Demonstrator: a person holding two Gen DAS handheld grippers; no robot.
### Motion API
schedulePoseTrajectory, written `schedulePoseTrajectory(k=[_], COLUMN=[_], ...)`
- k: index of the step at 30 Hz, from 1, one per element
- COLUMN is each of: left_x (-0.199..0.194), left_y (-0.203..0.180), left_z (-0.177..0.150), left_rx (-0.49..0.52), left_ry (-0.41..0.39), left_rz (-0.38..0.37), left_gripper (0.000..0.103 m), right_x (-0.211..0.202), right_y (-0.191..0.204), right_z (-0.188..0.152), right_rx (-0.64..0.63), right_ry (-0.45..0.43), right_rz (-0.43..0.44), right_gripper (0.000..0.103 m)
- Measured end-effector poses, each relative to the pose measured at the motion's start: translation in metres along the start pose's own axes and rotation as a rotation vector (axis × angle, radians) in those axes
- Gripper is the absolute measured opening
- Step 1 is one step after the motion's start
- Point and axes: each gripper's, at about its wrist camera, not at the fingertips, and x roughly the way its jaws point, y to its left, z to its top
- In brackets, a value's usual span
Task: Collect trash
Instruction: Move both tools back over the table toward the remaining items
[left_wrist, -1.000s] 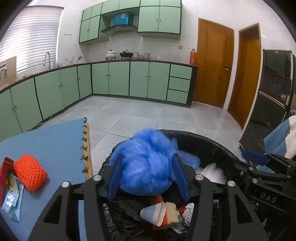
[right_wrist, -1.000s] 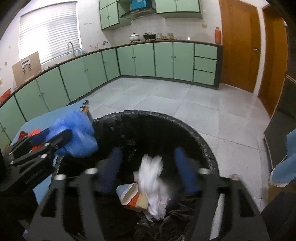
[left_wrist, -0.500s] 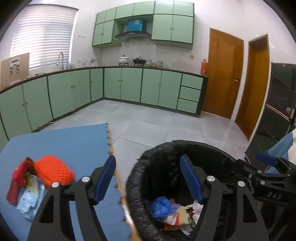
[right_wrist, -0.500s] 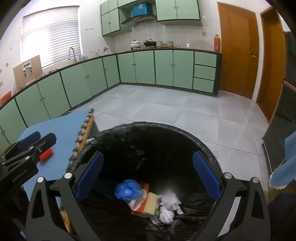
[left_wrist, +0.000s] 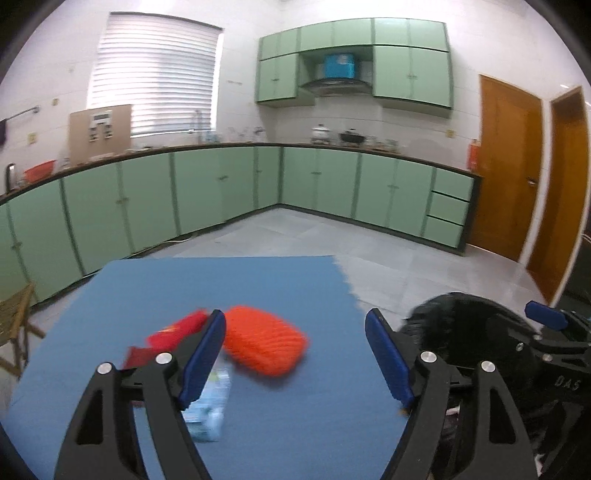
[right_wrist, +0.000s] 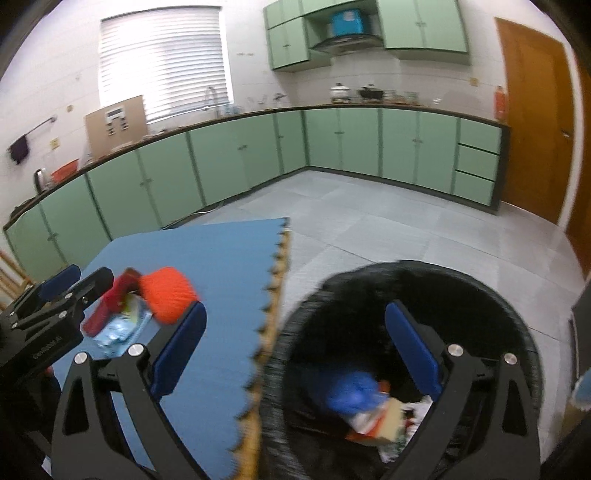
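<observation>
Left wrist view: the left gripper stands over the blue foam mat, its jaws apart with nothing between them; they have just been opening wider.
Right wrist view: the right gripper hangs above the edge where the mat meets the black bin; its jaws are spread wide and hold nothing, and they have just been opening.
Orange net sponge: it lies on the mat, just in front of the left blue pad of the left gripper, not touching it as far as I can tell.
Red wrapper: it lies on the mat just beside the sponge, on its left side in the left wrist view, partly hidden behind the left finger.
Pale blue and white packet: it lies on the mat below the red wrapper, blurred; the print cannot be read.
Bin content: a crumpled blue piece lies at the bottom of the bin, beside a paper cup and white crumpled paper.
Bin place: it stands on the grey tile floor, just beside the toothed right edge of the mat.
Background: green kitchen cabinets run along the walls, a window blind is above them, and wooden doors are on the right.
</observation>
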Motion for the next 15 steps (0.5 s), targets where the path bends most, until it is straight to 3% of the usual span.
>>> schedulePoseTrajectory(k=[6, 15], left_x=[-0.008, 0.007], left_y=[0.061, 0.115], left_z=[-0.010, -0.034], left_rx=[-0.025, -0.041], left_ry=[0.003, 0.078], left_rz=[0.122, 0.236], left_gripper=[0.076, 0.076], right_x=[0.017, 0.046], right_y=[0.041, 0.086], right_z=[0.008, 0.005], right_rx=[-0.032, -0.058], right_ry=[0.002, 0.038], right_rz=[0.064, 0.119], right_gripper=[0.095, 0.095])
